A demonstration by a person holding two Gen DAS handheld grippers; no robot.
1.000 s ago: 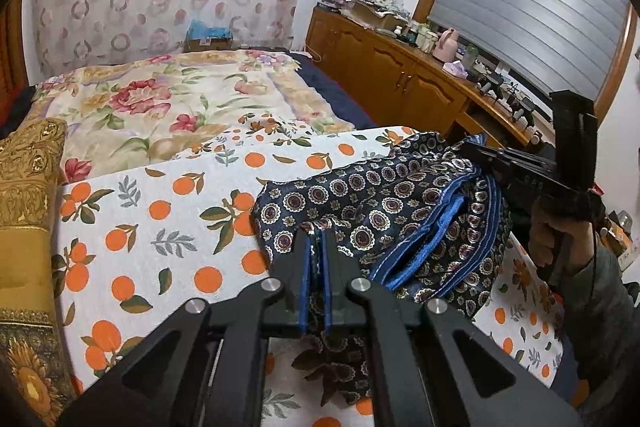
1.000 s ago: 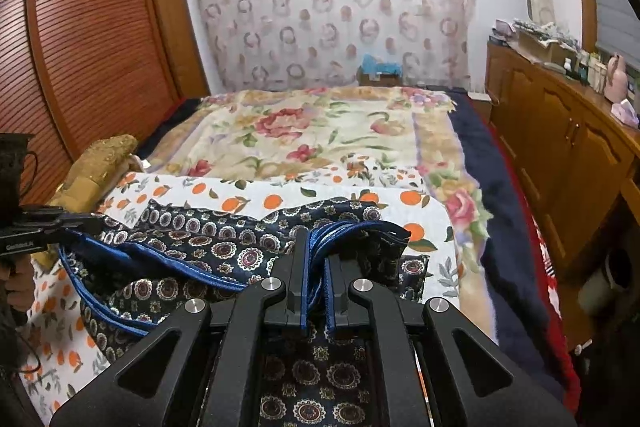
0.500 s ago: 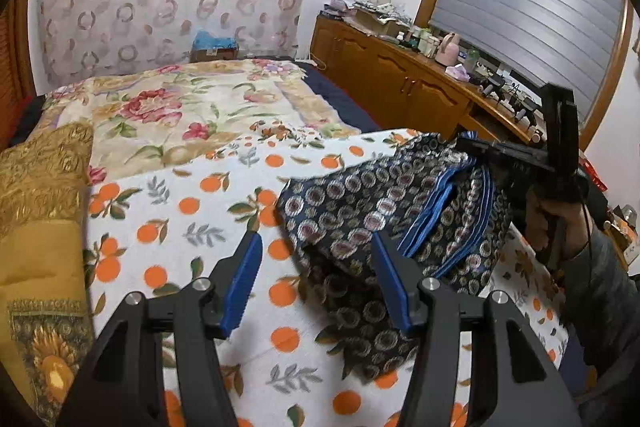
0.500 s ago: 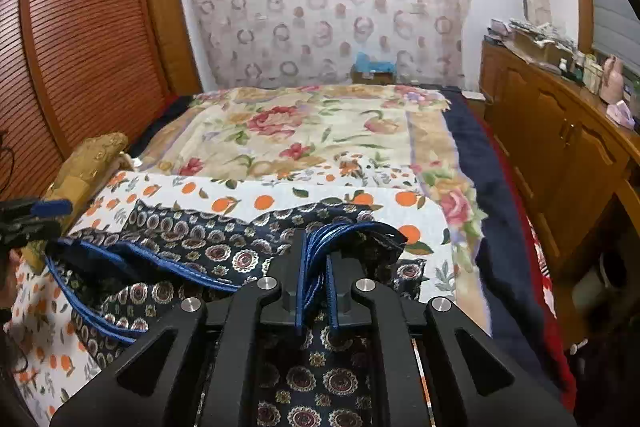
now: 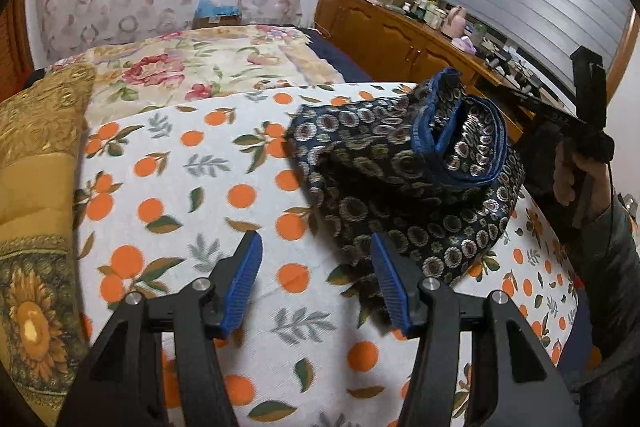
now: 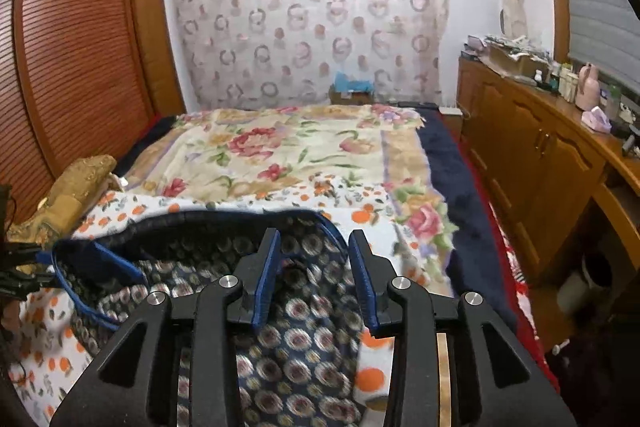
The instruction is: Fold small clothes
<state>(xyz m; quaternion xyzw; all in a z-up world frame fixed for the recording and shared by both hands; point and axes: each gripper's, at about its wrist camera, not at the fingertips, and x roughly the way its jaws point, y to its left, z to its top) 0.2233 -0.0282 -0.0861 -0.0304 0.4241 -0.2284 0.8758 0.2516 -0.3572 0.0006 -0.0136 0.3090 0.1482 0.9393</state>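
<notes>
Both grippers, L [image 5: 316,281] & R [image 6: 314,277], open over navy garment [image 5: 400,179] on orange-print sheet [image 5: 180,187]; pillow [image 5: 36,155] alongside.

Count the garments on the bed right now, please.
1: a navy patterned garment with blue trim, lying crumpled on the orange-print sheet, ahead of both open grippers. Others may lie outside the views.
</notes>
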